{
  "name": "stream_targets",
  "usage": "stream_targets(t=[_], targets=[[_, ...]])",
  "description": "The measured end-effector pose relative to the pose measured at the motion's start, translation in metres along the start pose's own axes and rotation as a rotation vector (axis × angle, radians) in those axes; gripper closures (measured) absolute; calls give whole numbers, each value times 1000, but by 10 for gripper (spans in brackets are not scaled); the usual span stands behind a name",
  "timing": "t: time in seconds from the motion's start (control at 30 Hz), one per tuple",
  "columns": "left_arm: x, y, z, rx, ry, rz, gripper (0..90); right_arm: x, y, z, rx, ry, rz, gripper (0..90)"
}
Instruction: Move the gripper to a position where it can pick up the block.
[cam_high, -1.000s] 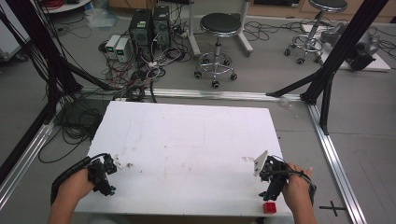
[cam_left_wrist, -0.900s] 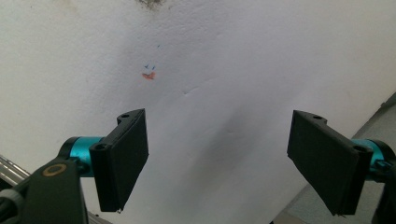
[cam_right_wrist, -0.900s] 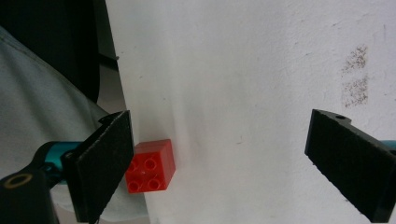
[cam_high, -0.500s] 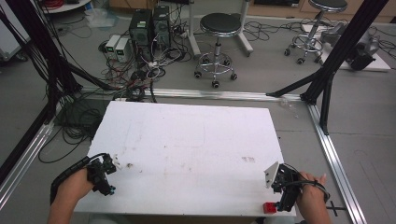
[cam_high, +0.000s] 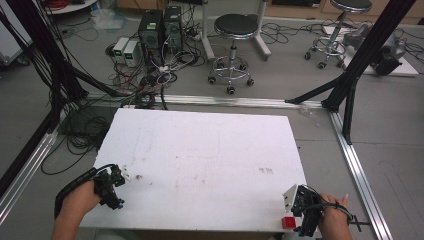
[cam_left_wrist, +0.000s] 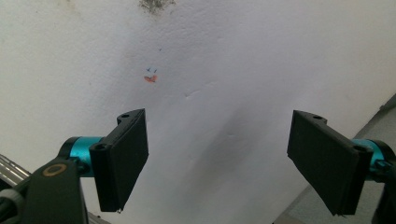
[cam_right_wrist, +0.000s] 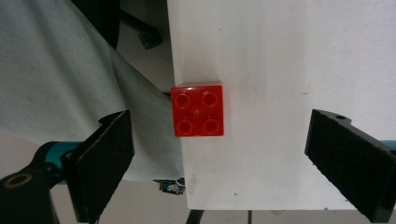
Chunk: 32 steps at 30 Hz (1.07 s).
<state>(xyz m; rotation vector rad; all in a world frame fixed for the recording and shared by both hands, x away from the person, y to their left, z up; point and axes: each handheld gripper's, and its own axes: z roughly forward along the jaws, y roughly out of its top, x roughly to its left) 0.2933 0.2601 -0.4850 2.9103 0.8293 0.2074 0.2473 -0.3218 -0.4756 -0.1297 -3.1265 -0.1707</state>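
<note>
A small red four-stud brick (cam_high: 288, 222) lies at the near right corner of the white table (cam_high: 200, 150). In the right gripper view the brick (cam_right_wrist: 197, 109) sits right at the table's edge, ahead of the jaws and nearer the left one. My right gripper (cam_high: 304, 209) hovers over that corner just right of the brick, open (cam_right_wrist: 219, 140) and holding nothing. My left gripper (cam_high: 111, 186) rests at the near left edge of the table. It is open (cam_left_wrist: 218, 140) over bare white surface bearing a small red and blue mark (cam_left_wrist: 150, 78).
Pale fabric (cam_right_wrist: 56, 74) hangs beside and below the table edge by the brick. Aluminium rails (cam_high: 357, 165) frame the floor around the table. A stool (cam_high: 235, 30), computer boxes (cam_high: 160, 27) and tangled cables (cam_high: 145, 80) lie beyond the far edge. Black posts (cam_high: 355, 65) stand at the right.
My right gripper has drawn back and to the right, from over the table's front to its near right corner. The brick and the left gripper have stayed put.
</note>
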Motion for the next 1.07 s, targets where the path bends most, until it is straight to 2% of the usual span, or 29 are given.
stream_targets(t=[0.23,0.53,0.83,1.07], targets=[[0,0,1,-2,-2,0,208,3,1,15,37,21,6,75],[0,0,0,-9,-6,5,207,4,7,32,82,21,-3,75],[0,0,0,-8,-9,1,208,6,7,47,89,45,12,75],[0,0,1,-14,-10,-1,208,6,7,45,75,32,15,75]])
